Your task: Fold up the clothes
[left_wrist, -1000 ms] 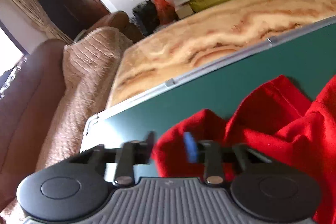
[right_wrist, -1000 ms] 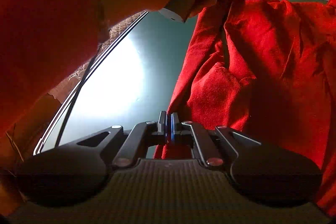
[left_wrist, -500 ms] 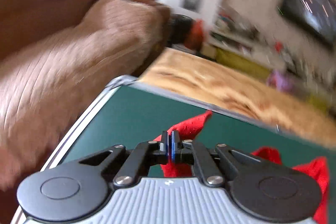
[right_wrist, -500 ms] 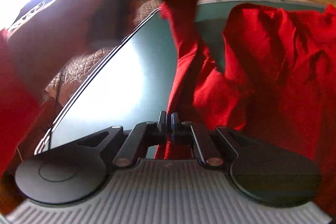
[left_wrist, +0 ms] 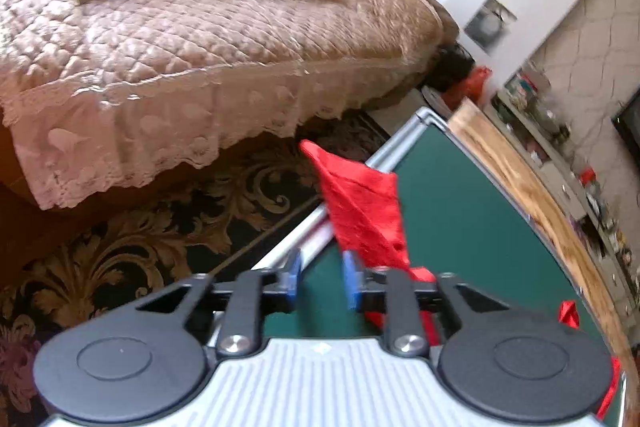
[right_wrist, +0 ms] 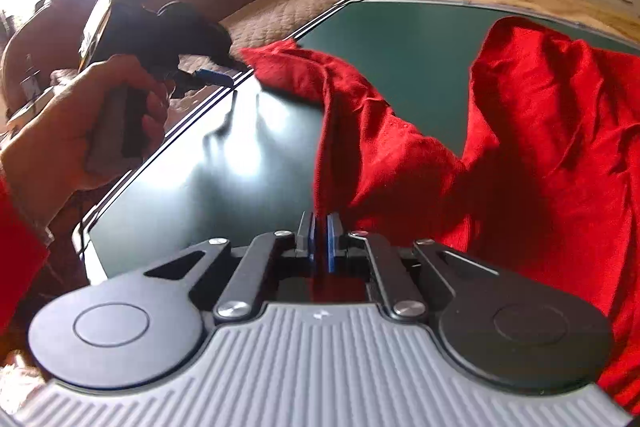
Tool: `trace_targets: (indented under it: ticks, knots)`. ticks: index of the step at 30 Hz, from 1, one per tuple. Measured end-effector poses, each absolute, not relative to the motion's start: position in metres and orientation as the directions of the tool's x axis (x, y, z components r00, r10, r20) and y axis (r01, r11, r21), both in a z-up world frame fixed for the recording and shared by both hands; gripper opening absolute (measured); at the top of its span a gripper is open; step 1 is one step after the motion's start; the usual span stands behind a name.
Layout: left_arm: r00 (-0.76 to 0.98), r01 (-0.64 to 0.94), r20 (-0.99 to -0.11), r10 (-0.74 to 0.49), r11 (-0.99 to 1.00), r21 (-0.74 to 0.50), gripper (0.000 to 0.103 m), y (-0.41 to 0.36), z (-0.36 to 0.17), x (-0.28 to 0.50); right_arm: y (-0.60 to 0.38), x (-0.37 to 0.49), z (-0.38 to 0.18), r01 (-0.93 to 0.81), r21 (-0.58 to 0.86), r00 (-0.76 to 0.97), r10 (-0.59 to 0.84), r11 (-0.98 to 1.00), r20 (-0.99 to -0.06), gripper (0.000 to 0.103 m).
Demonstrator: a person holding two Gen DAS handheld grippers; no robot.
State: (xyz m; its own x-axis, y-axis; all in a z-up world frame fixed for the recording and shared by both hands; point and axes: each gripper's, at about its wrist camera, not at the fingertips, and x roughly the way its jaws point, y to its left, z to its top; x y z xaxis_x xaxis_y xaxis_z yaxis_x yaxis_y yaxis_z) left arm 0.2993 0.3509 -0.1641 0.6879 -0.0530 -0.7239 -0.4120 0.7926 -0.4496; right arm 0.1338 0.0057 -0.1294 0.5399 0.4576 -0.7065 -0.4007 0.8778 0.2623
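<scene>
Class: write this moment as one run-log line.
left gripper: open, beside sleeve tip | right gripper: shut on red garment | green board: garment partly spread

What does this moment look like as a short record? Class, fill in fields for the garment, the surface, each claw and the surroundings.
garment: red garment, crumpled, partly spread on the board
surface: dark green board with a metal rim, lying on a marble-patterned table
left claw: open, holding nothing, beside a corner of the cloth at the board's edge
right claw: shut on a fold of the garment
surroundings: sofa with a quilted cover, patterned carpet
</scene>
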Motion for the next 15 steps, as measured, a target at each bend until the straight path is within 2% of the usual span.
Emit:
trace_targets:
  ticks: [3,6,8,13,15]
  knots:
    - [0.702,-0.419,-0.709,-0.062,0.769,-0.483,0.045,0.359,-0.162,0.293,0.009,0.132,-0.131,-0.422,0.277,0.52,0.481,0.863,-0.706,0.016]
    - [0.705,-0.382,-0.699,-0.118,0.767,-0.516,0.048,0.357,-0.158,0.301,0.013,0.129,-0.131,-0.434,0.273,0.519,0.486,0.859,-0.703,0.02]
    - [0.685,-0.372,-0.72,-0.112,0.796,-0.478,0.05,0.346,-0.153,0.312,0.014,0.132,-0.131,-0.435,0.269,0.519,0.484,0.859,-0.704,0.021]
    - [0.611,-0.397,-0.789,-0.067,0.837,-0.378,0.05,0.322,-0.151,0.346,0.008,0.138,-0.132,-0.431,0.263,0.529,0.478,0.863,-0.702,0.021]
    - [0.589,-0.404,-0.807,-0.041,0.85,-0.338,0.038,0.316,-0.153,0.355,0.006,0.136,-0.131,-0.43,0.259,0.532,0.475,0.865,-0.701,0.021]
